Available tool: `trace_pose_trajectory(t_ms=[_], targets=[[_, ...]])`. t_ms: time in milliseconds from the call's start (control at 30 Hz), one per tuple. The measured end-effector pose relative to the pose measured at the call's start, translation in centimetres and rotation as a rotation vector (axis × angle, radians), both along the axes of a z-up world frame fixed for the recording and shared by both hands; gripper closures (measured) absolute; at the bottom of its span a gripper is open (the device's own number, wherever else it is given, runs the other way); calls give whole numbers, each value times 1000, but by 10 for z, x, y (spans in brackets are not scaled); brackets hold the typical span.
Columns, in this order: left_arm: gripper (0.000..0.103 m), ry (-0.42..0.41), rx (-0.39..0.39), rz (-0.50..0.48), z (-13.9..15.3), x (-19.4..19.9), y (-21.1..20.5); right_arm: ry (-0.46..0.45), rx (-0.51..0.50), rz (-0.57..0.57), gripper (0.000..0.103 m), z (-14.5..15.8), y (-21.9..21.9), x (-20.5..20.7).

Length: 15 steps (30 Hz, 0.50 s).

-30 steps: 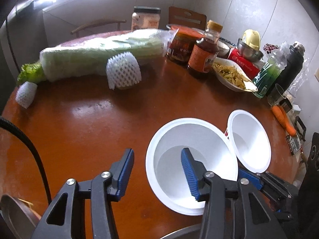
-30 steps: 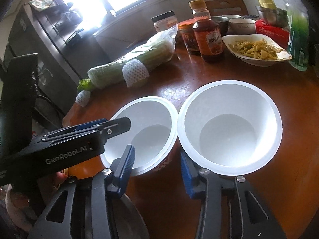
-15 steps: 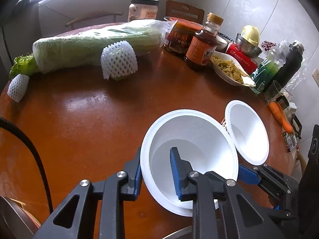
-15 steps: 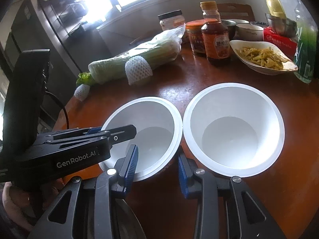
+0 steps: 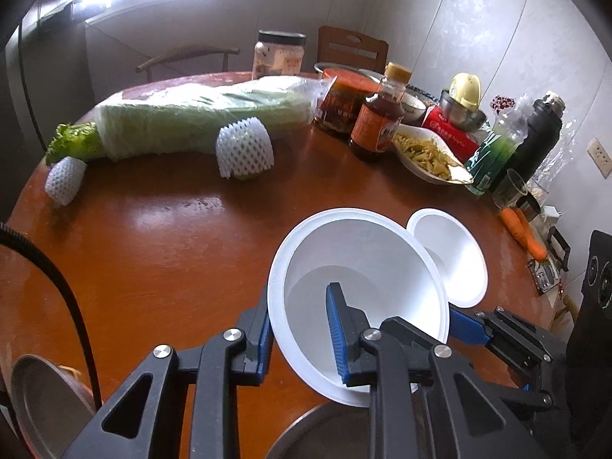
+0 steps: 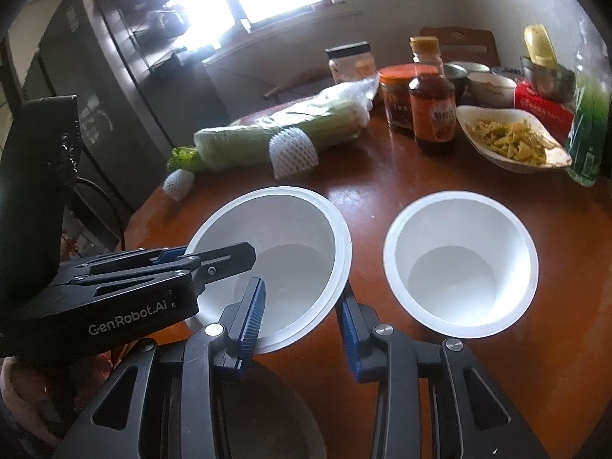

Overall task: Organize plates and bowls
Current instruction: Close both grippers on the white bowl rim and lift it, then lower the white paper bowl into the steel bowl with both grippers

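Brown table (image 5: pixel 160 267): both claws, left claw (image 5: pixel 302 338) and right claw (image 6: pixel 300 317), clamp near bowl (image 5: pixel 355 267) rim.

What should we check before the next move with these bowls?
1. Left gripper grip: ok, shut on the held white bowl, with one finger inside the rim and one outside.
2. Right gripper grip: ok, it straddles the near rim of the same bowl.
3. Held bowl off the table: cannot tell, its underside is hidden.
4. Gap to the other white bowl: ok, the rims are apart in the right wrist view.
5. Other bowl ready for nesting: ok, upright and empty.
6. Clearance over the grey metal dish below the grippers: cannot tell.
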<state>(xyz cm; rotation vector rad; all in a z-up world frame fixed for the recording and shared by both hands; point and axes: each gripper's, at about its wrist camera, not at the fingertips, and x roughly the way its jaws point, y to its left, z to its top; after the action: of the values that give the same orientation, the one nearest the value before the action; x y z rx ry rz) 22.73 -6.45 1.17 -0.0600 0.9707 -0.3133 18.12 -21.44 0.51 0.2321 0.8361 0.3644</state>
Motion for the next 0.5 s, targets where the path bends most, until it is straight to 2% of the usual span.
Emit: trace_pose_trajectory(t_ms=[500], targets=[[77, -88, 1, 12, 38, -55, 9, -101, -21, 25, 64, 37, 11, -48]])
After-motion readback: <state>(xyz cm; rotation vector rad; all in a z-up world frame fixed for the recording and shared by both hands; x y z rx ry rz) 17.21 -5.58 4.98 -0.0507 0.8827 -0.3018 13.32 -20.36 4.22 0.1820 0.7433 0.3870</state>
